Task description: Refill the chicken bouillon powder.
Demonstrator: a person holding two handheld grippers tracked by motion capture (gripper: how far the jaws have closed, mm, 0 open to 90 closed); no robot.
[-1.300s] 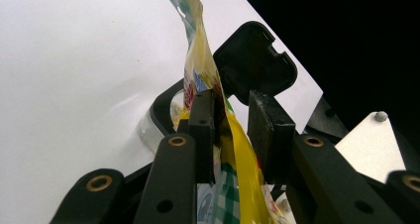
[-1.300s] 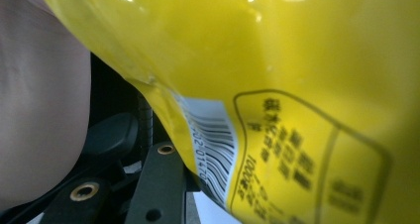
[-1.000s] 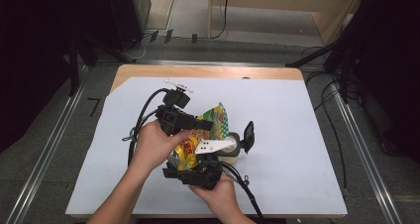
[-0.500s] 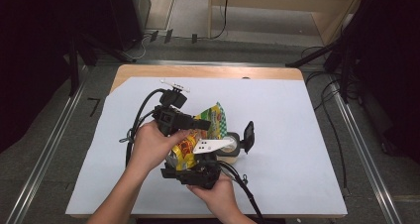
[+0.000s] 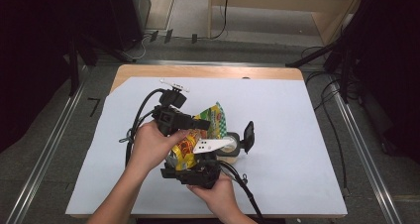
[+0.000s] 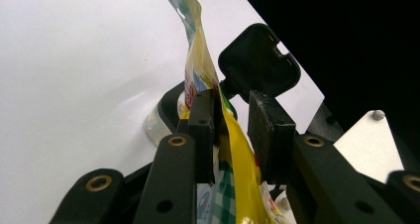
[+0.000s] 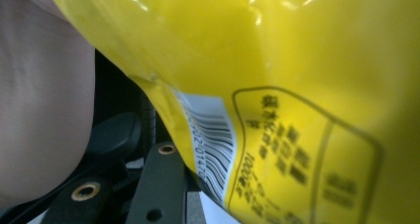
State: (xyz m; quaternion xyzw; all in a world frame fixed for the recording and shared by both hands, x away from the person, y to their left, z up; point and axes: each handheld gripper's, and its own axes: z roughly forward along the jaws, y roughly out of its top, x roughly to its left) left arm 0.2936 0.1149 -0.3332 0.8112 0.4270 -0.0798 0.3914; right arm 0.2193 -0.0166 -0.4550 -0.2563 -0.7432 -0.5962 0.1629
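Nearest the bottom edge of the high view, the person's right hand (image 5: 218,192) holds the right gripper (image 5: 194,170) low over the white sheet (image 5: 297,135) that covers the wooden table (image 5: 208,71). This gripper meets the lower end of a yellow snack bag (image 5: 190,142). In the right gripper view the bag (image 7: 277,75) crowds the camera, barcode and printed panel facing it, and one black jaw rises just under the bag's edge; whether the jaws pinch the bag cannot be told from here.

Just beyond, the left hand (image 5: 153,144) carries the left gripper (image 5: 190,122), which reaches across from the left onto the bag's upper part. In the left gripper view its jaws stand narrowly apart with the bag (image 6: 233,149) between them: the film lies against the left pad, while a slim gap shows before the right pad, so the bag is not visibly clamped. The bag's green-checked top (image 5: 215,114) points away from the person.

Behind the bag, touching the sheet, lies a small round black case (image 5: 233,143) with its hinged lid (image 5: 247,136) standing upright; the left gripper view shows this lid (image 6: 259,60) just past the jaw tips. Black cables (image 5: 141,116) trail from the left gripper towards the table's left side.
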